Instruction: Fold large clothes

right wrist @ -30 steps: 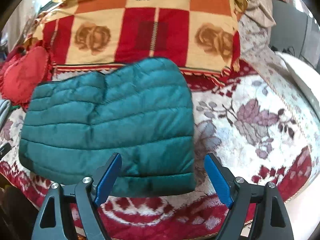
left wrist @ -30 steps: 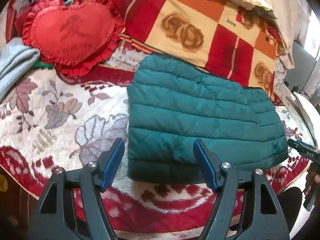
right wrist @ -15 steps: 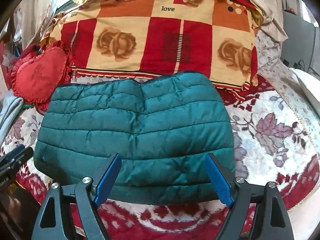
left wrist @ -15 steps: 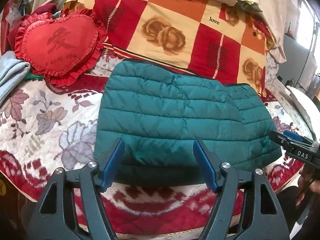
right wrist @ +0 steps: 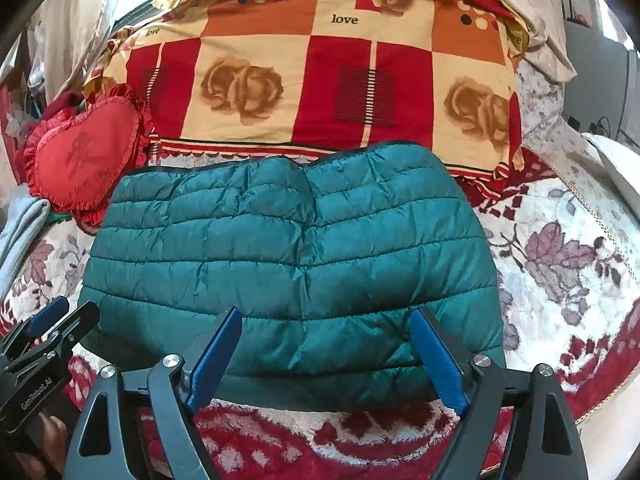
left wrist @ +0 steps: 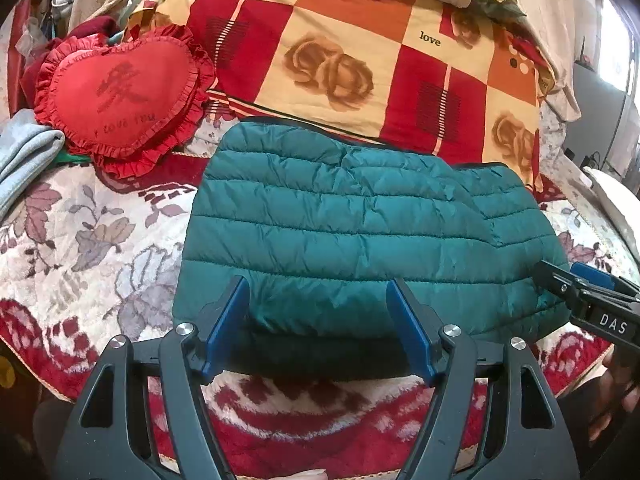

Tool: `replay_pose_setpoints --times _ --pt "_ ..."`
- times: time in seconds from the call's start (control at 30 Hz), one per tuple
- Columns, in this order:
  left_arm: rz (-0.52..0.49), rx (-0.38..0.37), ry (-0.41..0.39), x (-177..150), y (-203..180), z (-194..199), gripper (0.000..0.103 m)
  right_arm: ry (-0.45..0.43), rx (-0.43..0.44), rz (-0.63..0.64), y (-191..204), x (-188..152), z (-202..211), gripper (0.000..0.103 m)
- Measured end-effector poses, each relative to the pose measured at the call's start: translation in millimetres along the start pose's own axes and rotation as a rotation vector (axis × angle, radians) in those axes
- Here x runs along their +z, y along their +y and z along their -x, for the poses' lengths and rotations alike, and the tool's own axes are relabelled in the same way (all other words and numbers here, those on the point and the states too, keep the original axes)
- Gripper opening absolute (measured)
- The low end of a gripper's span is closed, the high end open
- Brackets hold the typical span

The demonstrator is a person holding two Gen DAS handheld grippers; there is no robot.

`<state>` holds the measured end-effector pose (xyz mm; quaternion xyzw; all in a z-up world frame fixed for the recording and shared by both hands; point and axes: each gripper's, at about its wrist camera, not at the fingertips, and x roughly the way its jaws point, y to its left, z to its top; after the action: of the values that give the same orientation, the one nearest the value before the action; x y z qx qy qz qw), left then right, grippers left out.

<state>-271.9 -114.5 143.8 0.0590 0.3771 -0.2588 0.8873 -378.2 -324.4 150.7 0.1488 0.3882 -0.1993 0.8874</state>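
Observation:
A teal quilted puffer jacket [left wrist: 352, 232] lies folded into a flat rectangle on the floral bedspread [left wrist: 88, 240]; it also fills the middle of the right wrist view [right wrist: 296, 264]. My left gripper [left wrist: 320, 320] is open and empty, just above the jacket's near edge, left of centre. My right gripper [right wrist: 324, 348] is open and empty over the near edge, right of centre. The right gripper shows at the right edge of the left wrist view [left wrist: 592, 300], and the left gripper at the lower left of the right wrist view [right wrist: 44, 336].
A red heart-shaped cushion [left wrist: 120, 88] lies at the back left. A checked red, orange and cream quilt [left wrist: 360, 64] is piled behind the jacket. Grey folded cloth [left wrist: 24, 152] sits at the far left. The bed's edge runs along the near side.
Both grippers have drawn together toward the jacket's middle and pulled back a little. The jacket now sits centred in both views. It has not changed shape.

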Motion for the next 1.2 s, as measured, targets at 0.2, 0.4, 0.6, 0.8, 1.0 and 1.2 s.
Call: replay_pose_setpoints --times 0.2,0.4,0.6,0.8,1.0,1.2 --pt "0.008 0.010 -0.003 1.2 0.6 -3.2 0.071 -0.008 -0.002 0.010 4.7 -1.4 0.1 0.088" --pt "0.002 0.020 -0.005 2.7 1.5 -6.1 0.071 -0.010 -0.008 0.011 7.4 -1.9 0.4 0.089" --pt "-0.001 0.026 -0.006 5.1 1.5 -8.5 0.071 -0.006 -0.004 0.006 7.5 -1.5 -1.0 0.089" --pt "-0.005 0.027 -0.002 6.3 -0.1 -11.1 0.071 -0.001 -0.003 0.002 6.2 -0.9 -3.4 0.089" --pt "-0.004 0.029 -0.004 7.5 -0.8 -13.2 0.071 0.003 -0.001 -0.002 6.3 -0.9 -5.1 0.089" --pt "-0.011 0.029 0.001 8.5 -1.8 -16.2 0.071 0.009 0.004 -0.009 6.8 -0.1 -8.8 0.089"
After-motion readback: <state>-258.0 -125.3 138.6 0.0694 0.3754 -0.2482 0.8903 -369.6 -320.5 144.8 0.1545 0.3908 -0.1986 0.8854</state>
